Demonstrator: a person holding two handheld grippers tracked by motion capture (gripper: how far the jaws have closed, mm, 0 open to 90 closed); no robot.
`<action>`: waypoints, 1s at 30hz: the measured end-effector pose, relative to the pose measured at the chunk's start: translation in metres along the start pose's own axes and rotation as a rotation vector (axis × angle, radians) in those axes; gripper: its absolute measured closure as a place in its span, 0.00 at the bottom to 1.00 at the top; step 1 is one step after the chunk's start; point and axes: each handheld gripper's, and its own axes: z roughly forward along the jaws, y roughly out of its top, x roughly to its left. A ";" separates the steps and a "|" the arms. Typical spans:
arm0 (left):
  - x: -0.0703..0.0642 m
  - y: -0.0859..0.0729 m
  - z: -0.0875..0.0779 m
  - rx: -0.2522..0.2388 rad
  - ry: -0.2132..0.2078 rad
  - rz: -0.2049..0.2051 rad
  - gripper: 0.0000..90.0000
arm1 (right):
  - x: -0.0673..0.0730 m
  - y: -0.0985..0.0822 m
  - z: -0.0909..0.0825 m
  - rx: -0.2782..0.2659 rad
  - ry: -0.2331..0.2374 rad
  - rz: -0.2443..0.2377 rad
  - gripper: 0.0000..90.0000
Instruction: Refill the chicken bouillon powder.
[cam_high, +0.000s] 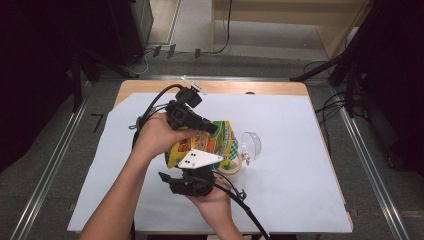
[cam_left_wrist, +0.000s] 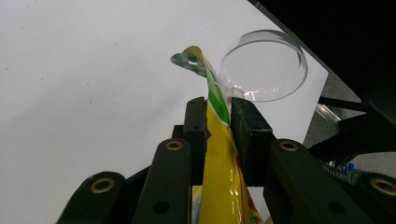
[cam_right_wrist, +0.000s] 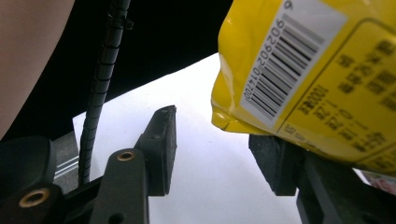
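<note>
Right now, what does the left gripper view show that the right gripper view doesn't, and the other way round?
Left gripper view: the left gripper shut on the yellow bag's top edge, with a clear plastic lid beyond. Right gripper view: the bag's barcode label, the right gripper open with the bag's corner lying over one jaw, and a black cable. Shared: the bag and the white table cover.

Table (cam_high: 150, 86): wood top, pale tan, seen along far edge & far corners. Covered w/ large white paper sheet (cam_high: 300, 165), flat, spanning nearly full width; far-left corner of sheet cut at a slant, right edge just short of table edge.

On sheet, approx. centre-right: clear round plastic lid (cam_high: 251, 143), tilted up on edge; beside it a beige cup (cam_high: 231, 171), upright, touching or just next to lid; can't tell which. Small dark mark (cam_high: 249, 93) on wood at far edge.
</note>
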 end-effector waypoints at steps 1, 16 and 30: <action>0.000 -0.001 0.000 -0.002 0.001 -0.002 0.86 | 0.000 -0.001 0.001 0.004 0.000 -0.005 0.58; 0.001 -0.017 -0.007 -0.045 -0.022 0.004 0.87 | 0.004 -0.008 0.008 0.041 -0.001 -0.030 0.55; 0.009 -0.029 -0.008 -0.055 -0.053 -0.009 0.88 | 0.002 -0.017 0.013 0.062 0.002 -0.036 0.55</action>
